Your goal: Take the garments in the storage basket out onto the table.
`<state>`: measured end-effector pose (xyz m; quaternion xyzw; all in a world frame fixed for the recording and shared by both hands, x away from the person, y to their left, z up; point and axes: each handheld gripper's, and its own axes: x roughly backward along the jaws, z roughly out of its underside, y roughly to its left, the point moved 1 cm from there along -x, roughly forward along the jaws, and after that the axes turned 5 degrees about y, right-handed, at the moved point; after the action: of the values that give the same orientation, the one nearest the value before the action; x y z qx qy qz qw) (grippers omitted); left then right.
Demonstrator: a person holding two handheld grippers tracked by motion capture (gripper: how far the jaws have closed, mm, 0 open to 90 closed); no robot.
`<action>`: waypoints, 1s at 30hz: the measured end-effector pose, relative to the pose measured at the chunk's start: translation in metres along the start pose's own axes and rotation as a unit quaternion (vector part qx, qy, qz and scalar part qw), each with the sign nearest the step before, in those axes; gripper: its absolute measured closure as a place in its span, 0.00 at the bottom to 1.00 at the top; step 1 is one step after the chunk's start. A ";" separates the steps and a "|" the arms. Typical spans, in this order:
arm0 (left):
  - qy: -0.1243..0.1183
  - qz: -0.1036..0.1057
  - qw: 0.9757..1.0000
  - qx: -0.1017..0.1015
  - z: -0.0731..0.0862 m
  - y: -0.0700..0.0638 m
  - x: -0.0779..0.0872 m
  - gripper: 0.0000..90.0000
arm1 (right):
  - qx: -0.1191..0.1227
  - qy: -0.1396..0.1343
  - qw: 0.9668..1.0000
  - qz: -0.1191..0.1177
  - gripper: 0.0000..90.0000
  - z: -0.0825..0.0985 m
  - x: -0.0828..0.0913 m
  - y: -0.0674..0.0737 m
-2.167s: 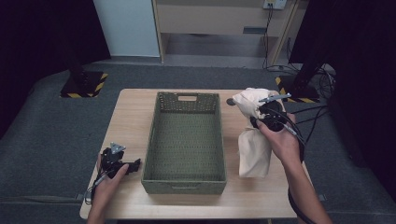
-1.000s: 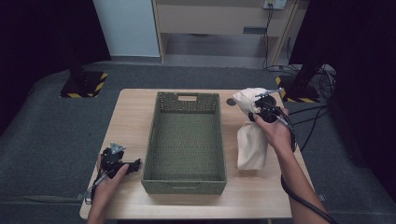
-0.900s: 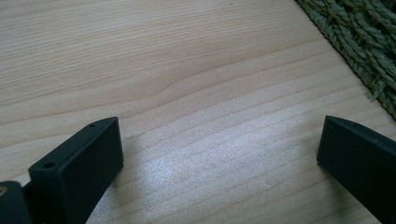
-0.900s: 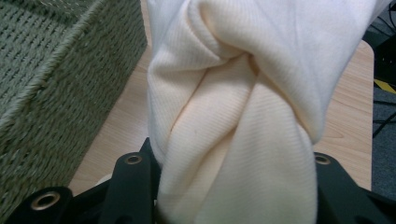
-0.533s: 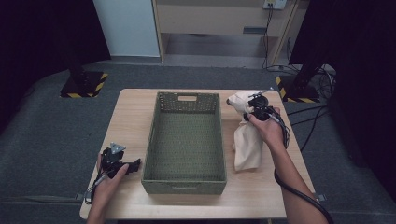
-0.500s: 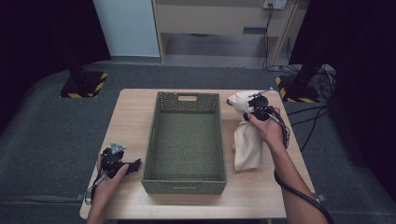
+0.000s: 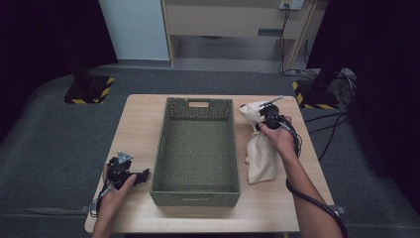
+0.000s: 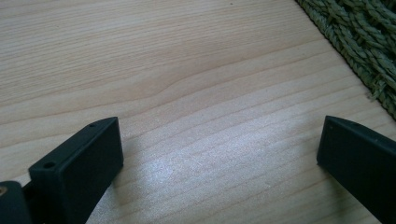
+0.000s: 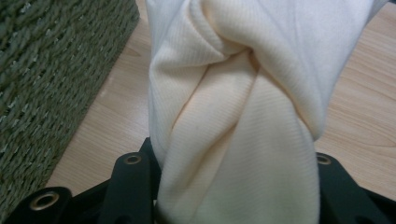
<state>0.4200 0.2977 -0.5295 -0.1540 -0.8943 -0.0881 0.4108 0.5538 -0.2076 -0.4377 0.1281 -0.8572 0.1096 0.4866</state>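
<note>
Right of the basket, the right claw pinches the cream cloth, apparently mid-lift; next, carry it left over the basket while the left claw rests spread on the tabletop.

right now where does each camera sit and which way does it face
High view: above the person's side, looking forward and down on the pale wooden table; both forearms, left gripper, right gripper.
Left gripper view: along its open black jaws at bare tabletop.
Right gripper view: along its jaws, closed on the cream ribbed cloth.
Shared: all three catch the green woven basket; the high and right gripper views catch the cloth.
</note>
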 end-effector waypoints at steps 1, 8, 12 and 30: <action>0.000 0.000 1.000 0.000 0.000 0.000 0.000 0.00 | 0.000 0.000 1.000 0.000 0.61 0.000 0.000 0.000; 0.000 0.000 1.000 0.000 0.000 0.000 0.000 0.00 | 0.004 0.005 1.000 -0.007 0.61 0.001 -0.008 -0.001; 0.000 0.000 1.000 0.000 0.000 0.000 0.000 0.00 | 0.008 0.008 1.000 -0.009 0.61 0.002 -0.012 0.000; 0.000 0.000 1.000 0.000 0.000 0.000 0.000 0.00 | 0.003 0.008 1.000 -0.014 0.59 0.003 -0.027 0.000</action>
<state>0.4201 0.2978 -0.5295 -0.1544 -0.8942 -0.0884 0.4109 0.5642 -0.2052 -0.4623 0.1404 -0.8510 0.1068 0.4946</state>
